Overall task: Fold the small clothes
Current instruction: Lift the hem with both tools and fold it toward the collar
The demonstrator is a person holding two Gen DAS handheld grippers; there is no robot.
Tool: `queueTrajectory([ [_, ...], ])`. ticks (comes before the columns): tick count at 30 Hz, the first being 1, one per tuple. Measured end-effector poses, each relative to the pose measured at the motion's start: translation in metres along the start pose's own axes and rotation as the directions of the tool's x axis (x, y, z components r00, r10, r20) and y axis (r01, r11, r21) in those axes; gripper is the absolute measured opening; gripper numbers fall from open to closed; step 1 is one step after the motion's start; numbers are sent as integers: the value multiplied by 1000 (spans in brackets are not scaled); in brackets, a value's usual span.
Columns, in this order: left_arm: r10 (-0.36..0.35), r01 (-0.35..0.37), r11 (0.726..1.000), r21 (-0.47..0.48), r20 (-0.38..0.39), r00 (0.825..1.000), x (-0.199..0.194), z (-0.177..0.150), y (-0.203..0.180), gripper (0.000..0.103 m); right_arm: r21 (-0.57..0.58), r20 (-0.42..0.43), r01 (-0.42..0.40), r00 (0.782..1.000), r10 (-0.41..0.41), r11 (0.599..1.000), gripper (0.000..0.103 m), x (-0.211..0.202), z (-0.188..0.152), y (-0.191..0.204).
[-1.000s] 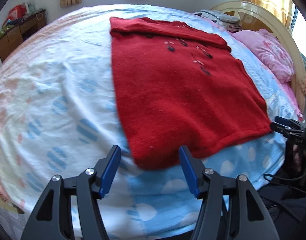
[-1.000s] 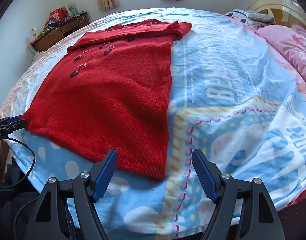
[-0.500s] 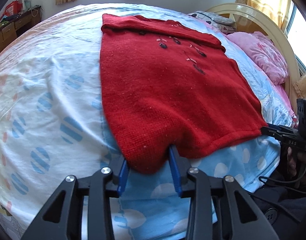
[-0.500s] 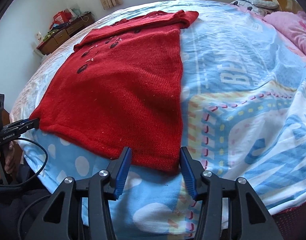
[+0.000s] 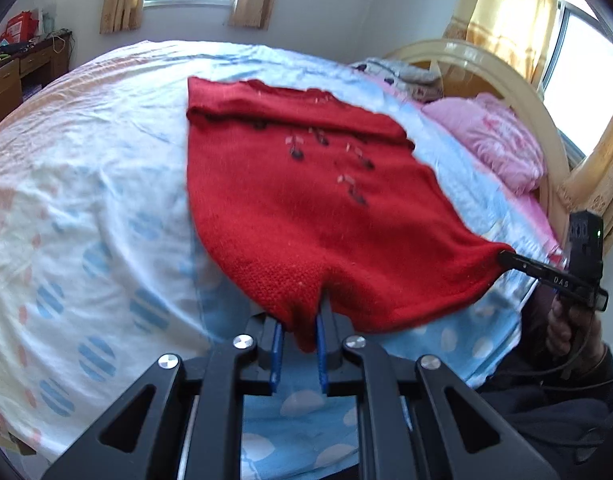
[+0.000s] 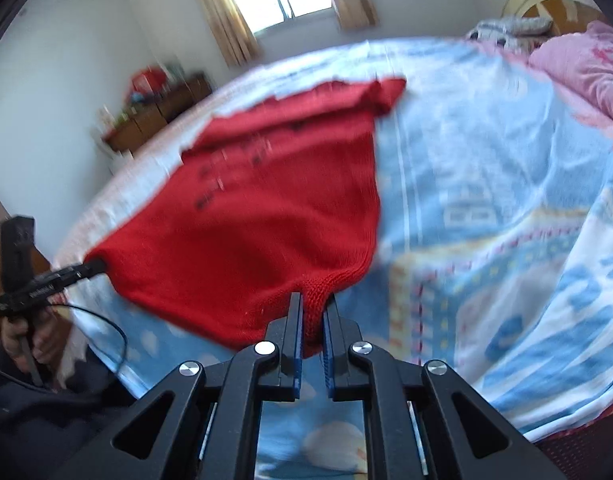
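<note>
Nearest the lens, left gripper (image 5: 299, 326) is clamped on the near-left hem corner of the red sweater (image 5: 306, 208); only a small pinch of knit sits between the blue pads, bunched and hanging below them. Right gripper (image 6: 312, 320) is likewise closed on the opposite hem corner, fabric puckered into a narrow tongue between the jaws. Both corners are raised off the patterned bedsheet (image 5: 86, 200), hem sagging in a curve between them. The rest of the garment lies flat toward the middle of the bed, its top end rolled over at the far edge. Risks: both grips are shallow, so a heavy knit could slip out of one pinch mid-carry and leave the fold skewed. Uneven lift between hands would drag one side and twist the fold line. The knit may cling to the sheet and haul the far end along instead of doubling over. Pink pillow (image 5: 502, 140) and headboard (image 5: 486, 60) stand well apart, no snag likely there. Right view is blurred; fine detail uncertain.
</note>
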State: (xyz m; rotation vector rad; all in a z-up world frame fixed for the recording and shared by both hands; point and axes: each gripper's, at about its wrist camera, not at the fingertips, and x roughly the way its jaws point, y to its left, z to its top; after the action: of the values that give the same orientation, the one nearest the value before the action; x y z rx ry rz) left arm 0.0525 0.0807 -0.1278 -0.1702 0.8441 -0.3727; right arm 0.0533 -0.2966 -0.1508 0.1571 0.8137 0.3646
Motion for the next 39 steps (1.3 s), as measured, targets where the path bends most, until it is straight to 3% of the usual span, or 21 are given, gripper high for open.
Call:
queueTrajectory([
  [6,4,-4,1000,-14,23,1000,4,15,4,14,46,67,8,998,-11,999,7,-9,9,-9],
  [15,-27,30,999,-40,60,998,15,46,11,14,63,181,1,983,-13,998,7,-22,49,-6],
  [28,-30,36,999,-24,218,976,7,125,20,14,36,274,-23,962,12,999,7,-2,137,-4],
  [39,-39,57,997,-61,263,964,33,185,38,13,7,317,-5,948,3,1000,7,25,214,-1],
])
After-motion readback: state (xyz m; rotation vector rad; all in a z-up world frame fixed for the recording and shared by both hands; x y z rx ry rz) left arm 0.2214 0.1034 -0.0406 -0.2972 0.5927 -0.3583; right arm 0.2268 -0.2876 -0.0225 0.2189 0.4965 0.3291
